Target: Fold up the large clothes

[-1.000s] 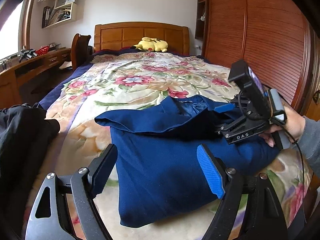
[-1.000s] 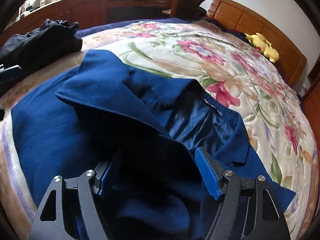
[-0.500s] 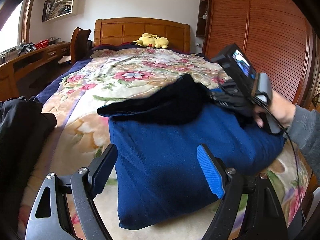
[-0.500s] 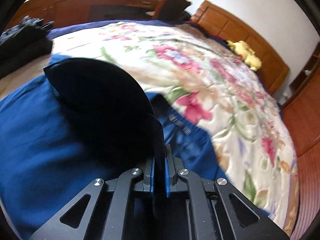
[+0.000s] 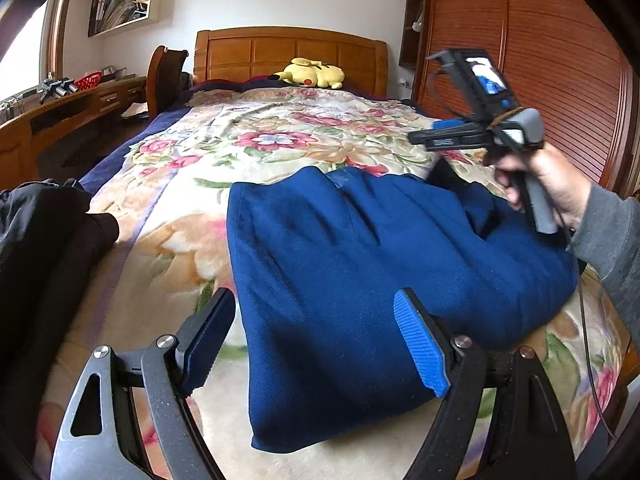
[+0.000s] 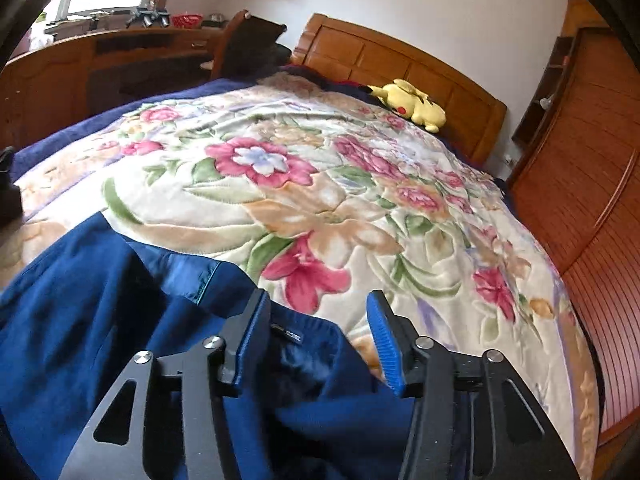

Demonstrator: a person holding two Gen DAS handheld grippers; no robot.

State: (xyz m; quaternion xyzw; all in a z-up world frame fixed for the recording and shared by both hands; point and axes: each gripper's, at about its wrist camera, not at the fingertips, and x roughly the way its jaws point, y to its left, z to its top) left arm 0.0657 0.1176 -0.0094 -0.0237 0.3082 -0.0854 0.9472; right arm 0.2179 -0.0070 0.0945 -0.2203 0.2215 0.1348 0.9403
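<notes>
A large dark blue garment (image 5: 360, 264) lies folded on the floral bedspread (image 5: 280, 140), near the foot of the bed. My left gripper (image 5: 316, 340) is open and empty, low over the garment's near edge. My right gripper (image 6: 316, 340) is open and empty, raised above the garment's far right part (image 6: 120, 320). In the left wrist view the right gripper (image 5: 440, 132) is held in the air by a hand, above the garment's right side.
A black garment pile (image 5: 40, 248) lies at the bed's left edge. A yellow plush toy (image 5: 312, 74) rests by the wooden headboard (image 5: 288, 52). A desk (image 5: 60, 116) and chair (image 5: 164, 76) stand left; a wooden wardrobe (image 5: 540, 60) stands right.
The right gripper closed on a flap of the blue garment, carried it over, then opened and lifted clear. The flap now lies flat. The left gripper stayed open in place.
</notes>
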